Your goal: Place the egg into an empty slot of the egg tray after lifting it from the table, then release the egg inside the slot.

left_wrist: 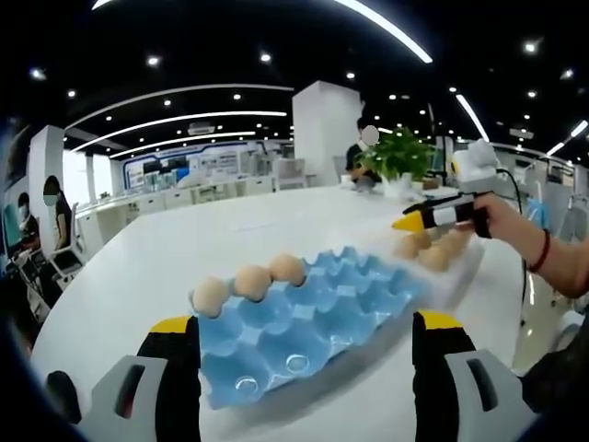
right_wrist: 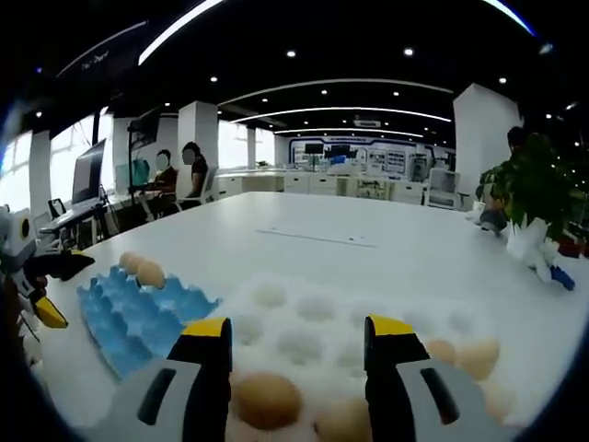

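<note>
White and glossy, the tabletop [left_wrist: 184, 249] runs back into a big open office lit by ceiling strips and spotlights, with seated people at desks along the far wall.

My left hand-held gripper [left_wrist: 304, 368] stands wide open with nothing between its black, yellow-tipped jaws; past them lies the blue egg tray [left_wrist: 313, 318], a moulded, dimpled sheet of cup-shaped slots. Three tan eggs [left_wrist: 250, 282] sit in a row along its far left edge, and the other slots I can see hold nothing. Beyond it, this view catches my right hand-held gripper [left_wrist: 405, 224] from the side, hovering over the white foam tray [left_wrist: 460, 267] with its pale brown eggs, my hand [left_wrist: 504, 221] wrapped round the grip. A potted green plant [left_wrist: 400, 152] stands behind.

My right hand-held gripper [right_wrist: 296, 354] is likewise spread open and holding nothing. Just below its jaws, an egg [right_wrist: 267, 398] rests in the white foam tray [right_wrist: 313, 313], which is soft-looking with round hollows, and I count about four more eggs at the tray's near right. To the left, the blue egg tray [right_wrist: 138, 308] shows two eggs on its far side.
</note>
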`<state>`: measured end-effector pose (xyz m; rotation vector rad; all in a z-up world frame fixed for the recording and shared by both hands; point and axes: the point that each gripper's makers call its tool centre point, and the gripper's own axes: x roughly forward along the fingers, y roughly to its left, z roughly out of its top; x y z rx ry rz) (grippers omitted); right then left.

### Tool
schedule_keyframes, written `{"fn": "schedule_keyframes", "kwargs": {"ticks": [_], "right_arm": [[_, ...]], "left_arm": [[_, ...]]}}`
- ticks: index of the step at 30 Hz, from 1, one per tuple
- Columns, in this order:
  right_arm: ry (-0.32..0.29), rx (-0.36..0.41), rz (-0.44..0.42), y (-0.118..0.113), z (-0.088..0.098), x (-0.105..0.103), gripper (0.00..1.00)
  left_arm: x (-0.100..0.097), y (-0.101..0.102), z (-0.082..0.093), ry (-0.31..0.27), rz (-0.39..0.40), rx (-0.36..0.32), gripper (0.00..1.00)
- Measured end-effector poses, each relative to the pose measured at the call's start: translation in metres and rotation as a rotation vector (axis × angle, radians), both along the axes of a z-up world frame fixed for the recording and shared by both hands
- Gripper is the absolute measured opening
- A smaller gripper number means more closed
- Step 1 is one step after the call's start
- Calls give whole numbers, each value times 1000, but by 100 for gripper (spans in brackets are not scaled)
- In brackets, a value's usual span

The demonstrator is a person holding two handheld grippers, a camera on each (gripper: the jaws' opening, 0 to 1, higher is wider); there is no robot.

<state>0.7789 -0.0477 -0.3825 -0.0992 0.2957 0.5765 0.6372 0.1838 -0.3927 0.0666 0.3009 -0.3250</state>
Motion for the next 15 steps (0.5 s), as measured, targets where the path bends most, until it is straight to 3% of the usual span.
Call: {"fn": "schedule_keyframes", "kwargs": {"ticks": [15], "right_arm": [[15,-13,-95,-46,-8,10,60]], "left_arm": [[-1,0,-5,11,-3,8,98]]}}
